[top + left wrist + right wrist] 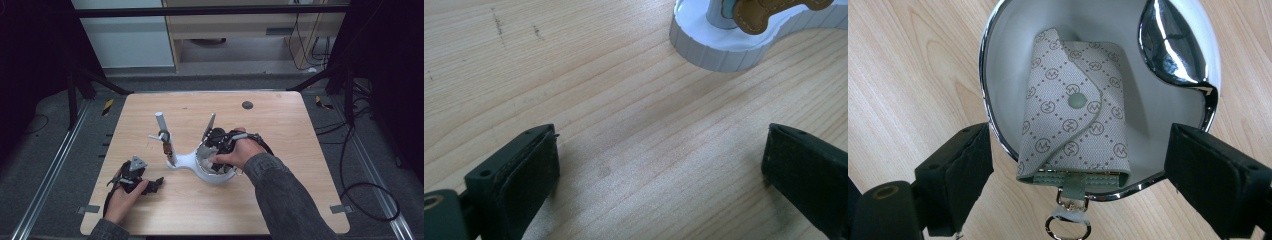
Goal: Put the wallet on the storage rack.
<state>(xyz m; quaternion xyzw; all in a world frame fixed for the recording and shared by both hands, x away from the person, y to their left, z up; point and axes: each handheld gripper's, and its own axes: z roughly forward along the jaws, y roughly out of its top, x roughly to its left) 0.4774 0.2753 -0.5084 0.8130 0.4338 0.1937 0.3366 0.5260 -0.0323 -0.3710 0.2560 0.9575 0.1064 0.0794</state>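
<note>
A grey patterned key pouch (1075, 112) with a snap button lies in the white bowl (1013, 45) of a stand, and its metal ring (1068, 227) hangs over the chrome rim. My right gripper (1080, 150) hovers open just above the bowl (216, 176), one jaw on each side of the pouch's lower end, without touching it. My left gripper (150, 185) rests low over the table at the front left, open and holding nothing (661, 150). It points toward the stand's ribbed white base (719, 47), where a brown leather tag (769, 15) hangs.
The stand's white post (161, 122) with side hooks rises left of the bowl and carries the brown tag (167, 147). A curved chrome blade (1170, 45) arches up from the bowl's far side. A dark round disc (247, 105) sits near the table's back edge.
</note>
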